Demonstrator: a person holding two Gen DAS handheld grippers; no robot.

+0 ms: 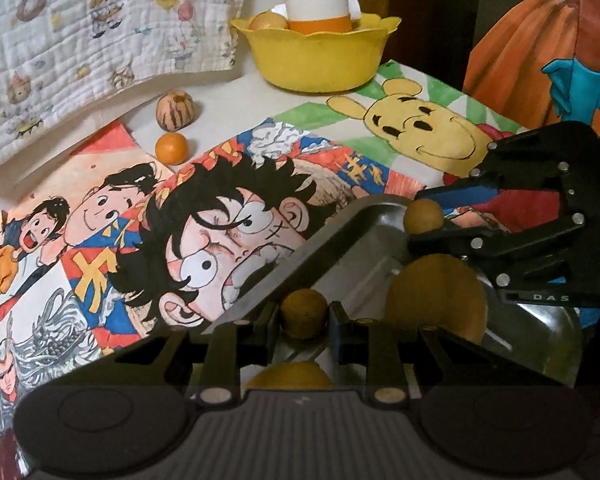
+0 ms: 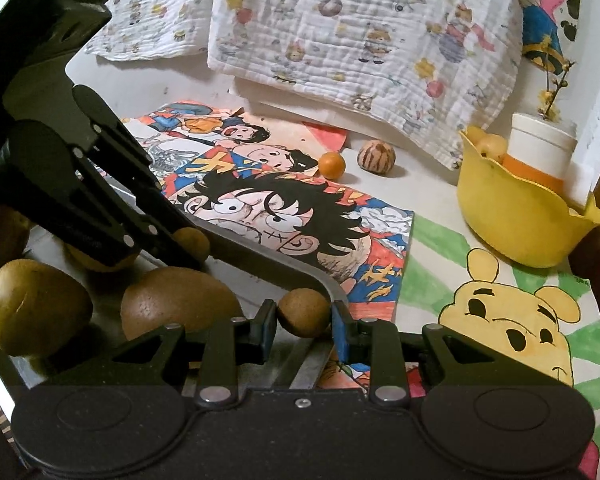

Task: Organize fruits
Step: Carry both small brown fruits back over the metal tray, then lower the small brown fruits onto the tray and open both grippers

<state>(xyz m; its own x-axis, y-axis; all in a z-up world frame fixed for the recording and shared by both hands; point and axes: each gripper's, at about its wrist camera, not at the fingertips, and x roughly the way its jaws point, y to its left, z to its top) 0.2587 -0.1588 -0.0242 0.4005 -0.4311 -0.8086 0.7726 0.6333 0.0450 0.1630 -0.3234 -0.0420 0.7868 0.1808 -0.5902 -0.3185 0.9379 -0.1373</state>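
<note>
Brown small fruit [image 1: 303, 314] clamped in left tongs [image 1: 304, 320] above the metal tray [image 1: 340, 236]; second small brown fruit [image 2: 303, 313] pinched in right tongs [image 2: 303, 320] at tray corner. Larger brown fruits [image 2: 180, 304] lying in tray. Farther off on counter [image 2: 432, 196]: orange [image 2: 332, 165] beside striped fruit [image 2: 377, 157], yellow bowl [image 2: 512, 224] holding cup [image 2: 540, 152]

My left gripper [image 1: 305, 316]: matte black linkage, silver rivets, blue finger pads, ribbed grey base. My right gripper [image 2: 303, 318]: same build, "DAS" lettering.
</note>
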